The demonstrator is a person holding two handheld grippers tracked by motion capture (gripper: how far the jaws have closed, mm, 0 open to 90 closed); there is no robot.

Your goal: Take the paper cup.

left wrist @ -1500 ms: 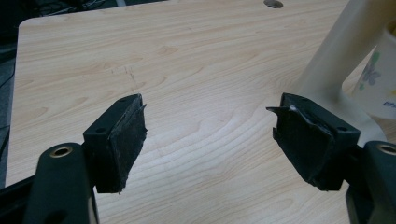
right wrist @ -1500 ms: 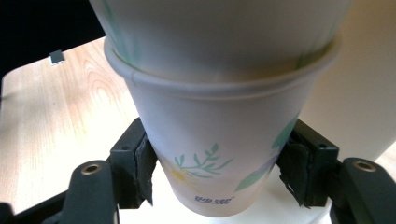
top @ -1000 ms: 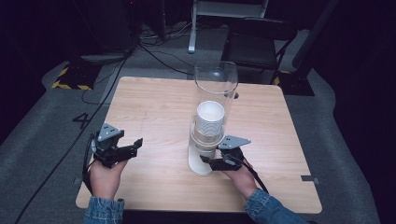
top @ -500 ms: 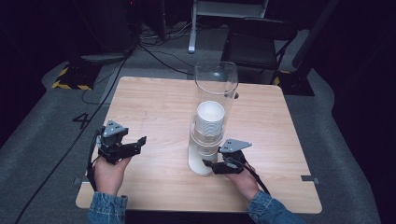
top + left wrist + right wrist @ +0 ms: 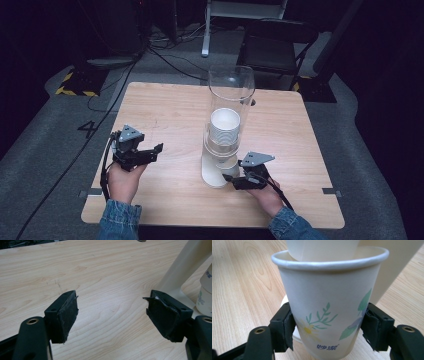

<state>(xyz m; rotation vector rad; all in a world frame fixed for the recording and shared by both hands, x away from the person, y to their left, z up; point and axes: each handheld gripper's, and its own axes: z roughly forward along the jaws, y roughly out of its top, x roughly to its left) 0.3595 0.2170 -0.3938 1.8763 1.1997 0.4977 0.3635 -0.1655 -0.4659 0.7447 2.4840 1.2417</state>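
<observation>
Your right claw (image 5: pixel 327 332) grips the bottom paper cup (image 5: pixel 329 312) under the clear dispenser tube (image 5: pixel 231 95); pull it straight down, gently. Your left claw (image 5: pixel 112 315) stands wide open, empty, over the tabletop (image 5: pixel 165 110).

Bottom paper cup (image 5: pixel 329 315): white, rolled rim, printed green leaves, yellow daisy and blue lettering; upright, lowest of the cup stack (image 5: pixel 224 131), next cup nested inside it. Stack hangs out the bottom of a clear dispenser tube (image 5: pixel 230 95) on a white stand mid-table.
</observation>
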